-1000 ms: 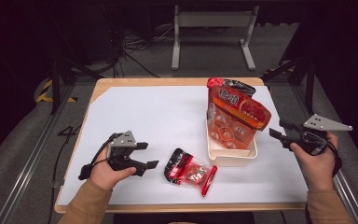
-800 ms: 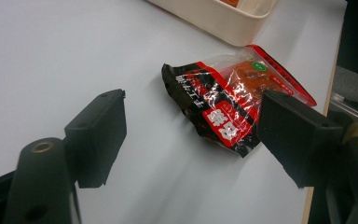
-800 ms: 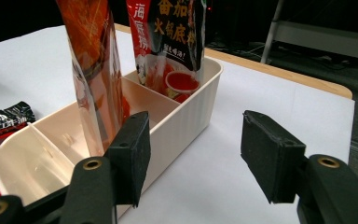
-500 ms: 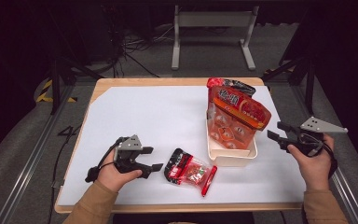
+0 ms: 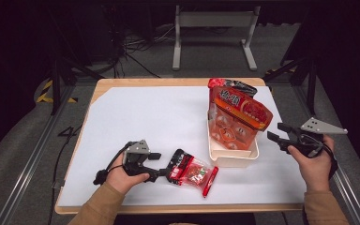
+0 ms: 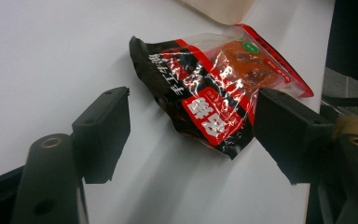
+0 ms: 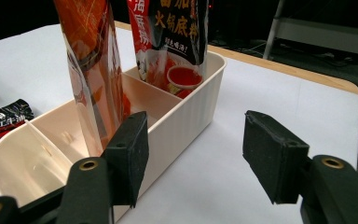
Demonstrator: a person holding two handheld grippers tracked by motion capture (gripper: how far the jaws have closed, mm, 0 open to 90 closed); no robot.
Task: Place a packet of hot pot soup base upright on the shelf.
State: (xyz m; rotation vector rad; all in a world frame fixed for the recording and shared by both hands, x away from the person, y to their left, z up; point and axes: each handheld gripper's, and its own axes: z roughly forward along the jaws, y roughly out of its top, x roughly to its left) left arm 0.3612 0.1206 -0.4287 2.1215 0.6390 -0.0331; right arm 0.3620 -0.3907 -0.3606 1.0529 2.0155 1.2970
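Two pouches already stood upright in the cream divided bin (image 5: 232, 157), so the work in hand looked like packing snacks into it, with the step being the pickup of the flat red-and-black snack packet (image 5: 192, 171) that lay on the white table cover (image 5: 136, 117) just left of the bin's near end. The left gripper (image 5: 161, 165) sat low beside that packet, its jaws having just been closing a little yet spread apart, the packet's near end between them but untouched by either pad in the left gripper view (image 6: 205, 105). The right gripper (image 5: 275, 132) hovered just right of the bin, released and empty. Next, I judged, the left jaws needed to pinch the crinkly edge firmly before lifting toward the empty near compartment (image 7: 25, 154). Chinese print ran across the packet, hard to read with its glare; the rear pouch (image 7: 168, 32) bore characters that looked like 火锅底料.
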